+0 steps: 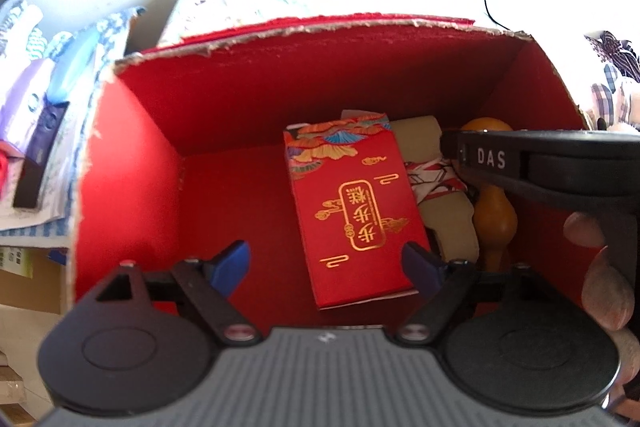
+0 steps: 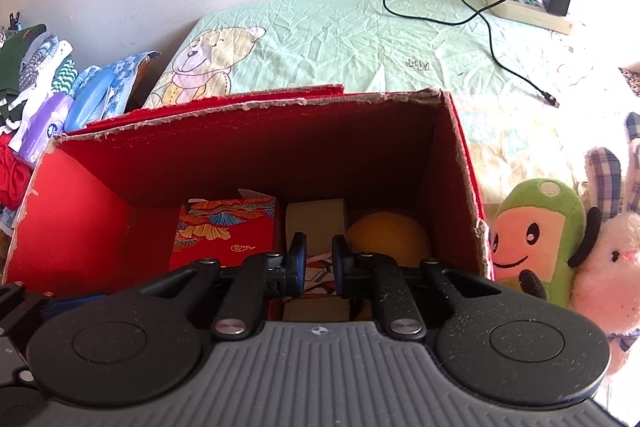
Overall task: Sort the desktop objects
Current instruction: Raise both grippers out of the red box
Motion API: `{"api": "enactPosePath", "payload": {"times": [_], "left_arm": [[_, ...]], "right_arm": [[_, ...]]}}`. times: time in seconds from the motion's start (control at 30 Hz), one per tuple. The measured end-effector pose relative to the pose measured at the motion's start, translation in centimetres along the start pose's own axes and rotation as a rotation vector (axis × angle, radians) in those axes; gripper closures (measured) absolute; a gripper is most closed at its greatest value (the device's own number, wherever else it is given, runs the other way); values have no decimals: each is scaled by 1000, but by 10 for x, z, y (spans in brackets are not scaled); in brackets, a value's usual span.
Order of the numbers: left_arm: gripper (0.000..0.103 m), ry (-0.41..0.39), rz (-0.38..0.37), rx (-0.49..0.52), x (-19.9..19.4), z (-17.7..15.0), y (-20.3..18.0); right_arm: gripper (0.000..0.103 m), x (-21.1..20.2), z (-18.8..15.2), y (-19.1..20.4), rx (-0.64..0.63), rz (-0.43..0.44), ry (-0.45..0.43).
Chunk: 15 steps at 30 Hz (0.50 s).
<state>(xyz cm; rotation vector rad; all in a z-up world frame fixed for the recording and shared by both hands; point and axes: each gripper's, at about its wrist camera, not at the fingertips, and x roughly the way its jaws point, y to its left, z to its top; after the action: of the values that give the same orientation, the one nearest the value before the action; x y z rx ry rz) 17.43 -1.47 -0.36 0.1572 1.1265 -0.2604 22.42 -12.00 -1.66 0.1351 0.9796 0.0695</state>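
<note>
Left claw (image 1: 326, 267): black arms, blue fingertips (image 1: 230, 267), silver screws, ribbed grey body. Right claw (image 2: 319, 265): all-black fingertips, "DAS" lettering.

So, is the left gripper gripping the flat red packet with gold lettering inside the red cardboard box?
No: the left gripper is open, its blue fingertips spread above the red packet without touching it.
</note>
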Motion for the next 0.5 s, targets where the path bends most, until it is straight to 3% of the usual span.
{"api": "enactPosePath", "payload": {"times": [0.17, 0.5], "left_arm": [[16, -31, 27, -4, -15, -6, -1], [14, -94, 63, -45, -48, -20, -11]], "right_arm": [[85, -16, -8, 5, -41, -25, -37], [81, -70, -26, -1, -32, 56, -138]]}}
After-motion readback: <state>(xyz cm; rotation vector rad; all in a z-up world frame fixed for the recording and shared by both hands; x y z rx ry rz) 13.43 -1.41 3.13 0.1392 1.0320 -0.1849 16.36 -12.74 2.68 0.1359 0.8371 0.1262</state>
